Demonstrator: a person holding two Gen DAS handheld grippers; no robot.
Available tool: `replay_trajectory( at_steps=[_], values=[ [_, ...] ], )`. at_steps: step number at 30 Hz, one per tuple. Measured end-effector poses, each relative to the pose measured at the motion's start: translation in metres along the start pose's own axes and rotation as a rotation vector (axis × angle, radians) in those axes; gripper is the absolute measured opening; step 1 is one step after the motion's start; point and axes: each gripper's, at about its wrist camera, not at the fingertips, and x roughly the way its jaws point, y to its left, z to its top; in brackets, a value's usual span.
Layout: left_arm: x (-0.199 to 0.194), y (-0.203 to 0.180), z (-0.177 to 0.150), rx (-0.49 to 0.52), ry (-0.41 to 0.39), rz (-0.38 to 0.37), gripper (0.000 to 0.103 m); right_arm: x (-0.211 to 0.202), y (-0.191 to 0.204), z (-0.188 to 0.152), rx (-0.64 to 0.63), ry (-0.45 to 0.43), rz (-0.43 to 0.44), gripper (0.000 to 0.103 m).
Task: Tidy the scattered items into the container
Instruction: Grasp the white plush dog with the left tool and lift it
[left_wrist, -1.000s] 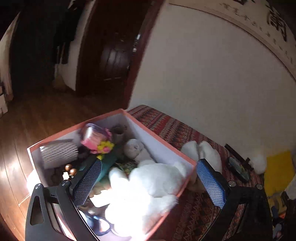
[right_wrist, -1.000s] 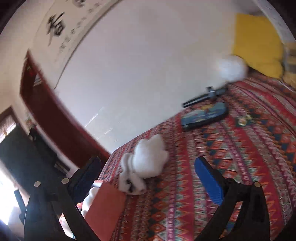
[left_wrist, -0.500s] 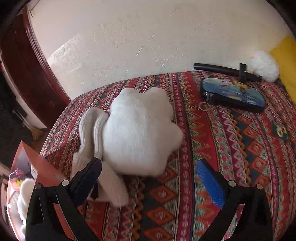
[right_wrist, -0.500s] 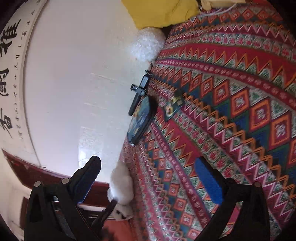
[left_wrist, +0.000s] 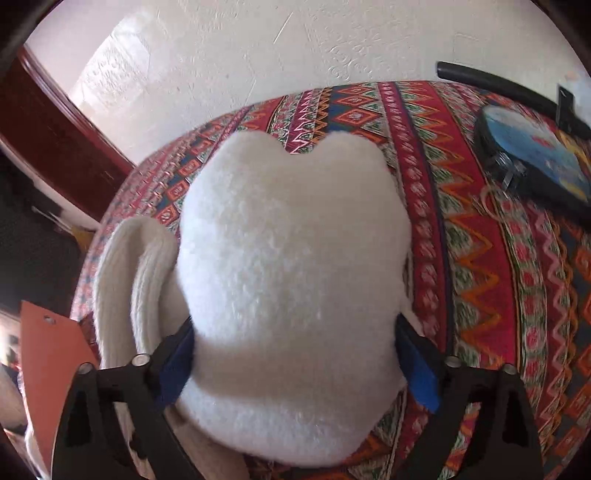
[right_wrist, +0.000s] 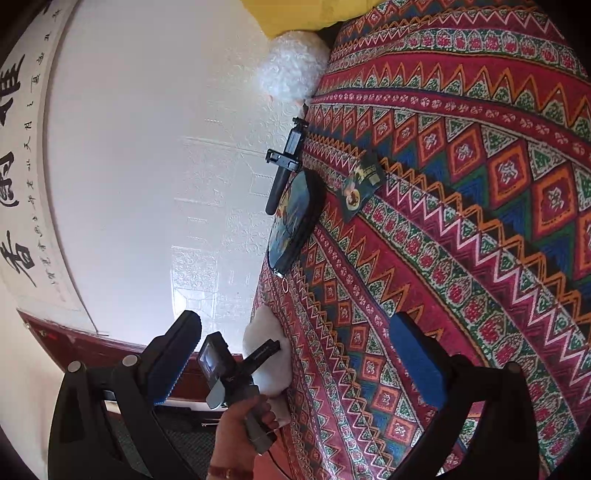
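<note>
Here the left gripper (left_wrist: 295, 354) straddles the white plush toy (left_wrist: 291, 258), its jaws closing with the toy's near, lower end between them; the blue pads (left_wrist: 417, 373) sit at the flanks at roughly eight and four o'clock in the left wrist view, and whether they press yet I cannot tell. The toy's long axis runs from six toward twelve o'clock, straight out along the fingers, so the jaws close across its narrower width. A knitted cream piece (left_wrist: 125, 288) lies just beside the toy at nine o'clock, touching it. The orange container (left_wrist: 51, 365) shows only a corner at eight o'clock, near the left jaw. Farther out on the patterned cloth (left_wrist: 480, 280), a dark pouch (left_wrist: 535, 162) lies at two o'clock. The right gripper (right_wrist: 295, 354) hangs released, nothing between its jaws, well apart from the toy, so the left hand (right_wrist: 240, 424) is the nearer one.
</note>
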Motion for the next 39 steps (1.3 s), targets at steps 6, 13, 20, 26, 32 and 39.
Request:
replay_trajectory(
  at_steps=[6, 13, 20, 26, 32, 39],
  values=[
    [-0.072, -0.030, -0.081, 0.175, -0.123, -0.050, 0.066, -0.011, 0.002, 0.000, -0.020, -0.035, -0.013, 0.102],
    [-0.168, -0.042, -0.182, 0.248, -0.264, -0.310, 0.002, -0.022, -0.005, -0.003, 0.013, -0.049, -0.016, 0.102],
    [-0.238, -0.058, -0.216, 0.465, -0.679, -0.158, 0.103, -0.038, -0.007, 0.001, 0.035, -0.092, 0.002, 0.102],
    [-0.228, -0.065, -0.193, 0.482, -0.646, -0.222, 0.103, -0.033, -0.015, 0.007, 0.086, -0.065, 0.012, 0.102],
    [-0.210, -0.086, -0.182, 0.509, -0.611, -0.212, 0.103, -0.027, -0.017, 0.008, 0.100, -0.042, 0.015, 0.102],
    [-0.156, -0.114, -0.152, 0.667, -0.545, -0.136, 0.103, -0.021, -0.021, 0.006, 0.125, -0.021, -0.001, 0.102]
  ],
)
